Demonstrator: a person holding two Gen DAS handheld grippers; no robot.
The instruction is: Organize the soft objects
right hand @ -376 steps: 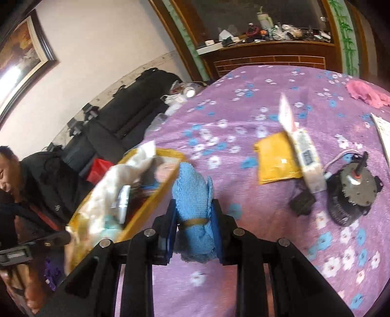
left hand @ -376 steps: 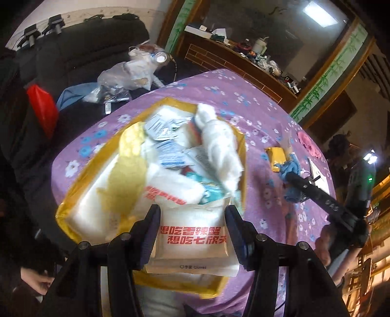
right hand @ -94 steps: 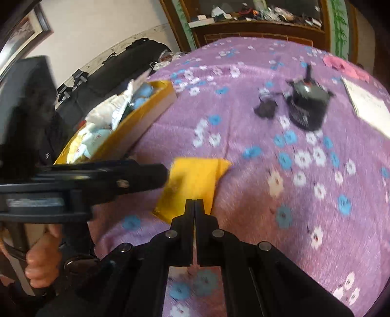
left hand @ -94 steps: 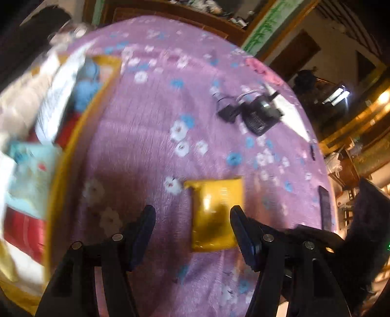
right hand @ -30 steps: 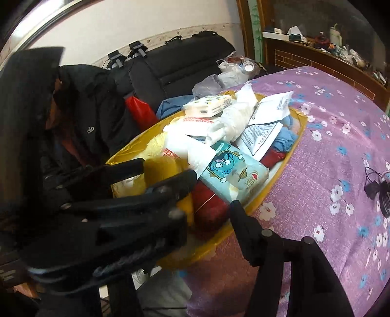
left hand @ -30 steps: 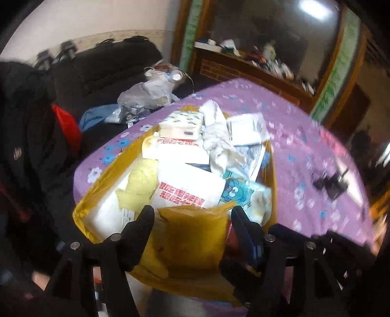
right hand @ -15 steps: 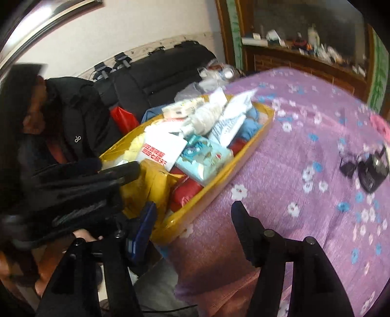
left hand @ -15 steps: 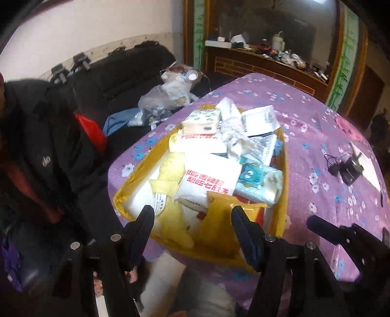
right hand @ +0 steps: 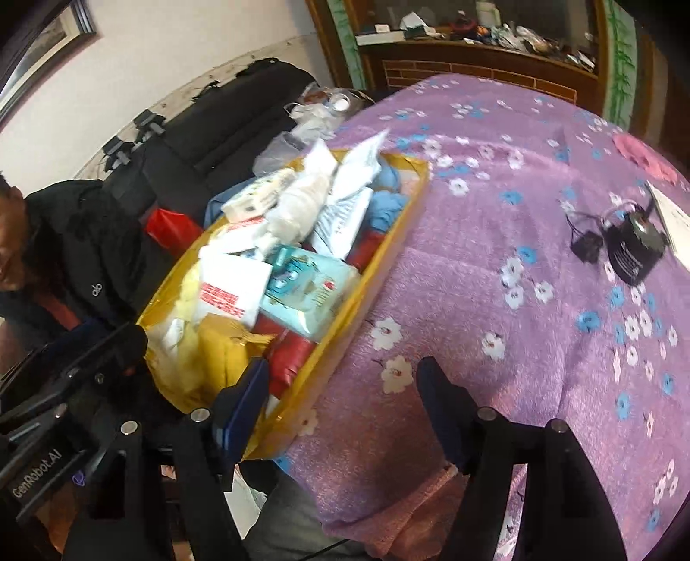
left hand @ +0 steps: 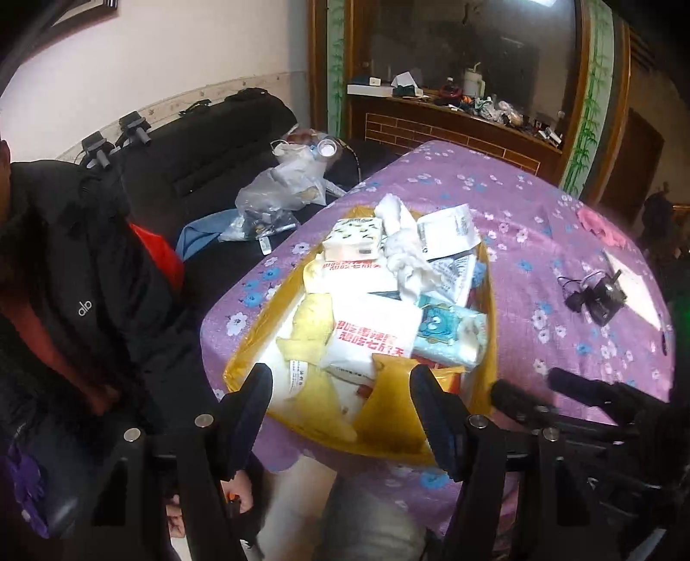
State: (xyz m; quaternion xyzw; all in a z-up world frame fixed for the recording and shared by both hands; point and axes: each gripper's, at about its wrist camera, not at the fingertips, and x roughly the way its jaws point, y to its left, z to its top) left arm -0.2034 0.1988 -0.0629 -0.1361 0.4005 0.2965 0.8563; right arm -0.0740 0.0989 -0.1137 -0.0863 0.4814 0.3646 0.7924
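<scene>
Left wrist shows both claws (left hand: 340, 390) (right hand: 340, 388) spread, empty, over the yellow tray (left hand: 489, 276) — right wrist alone shows its blue cloth (right hand: 386, 203)

Pale wall (left hand: 142, 64) with a framed picture (right hand: 47, 39) at upper left. Black sofa (left hand: 202, 142) stands below it, cluttered. Dark wooden cabinet (left hand: 453, 125) with bamboo-painted trim (left hand: 582, 108) at rear. Purple floral tablecloth (right hand: 496, 215) covers the table.

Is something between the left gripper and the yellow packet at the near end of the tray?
Nothing visible. The left gripper hangs open above the yellow packet, which lies in the yellow tray; only air separates them.
</scene>
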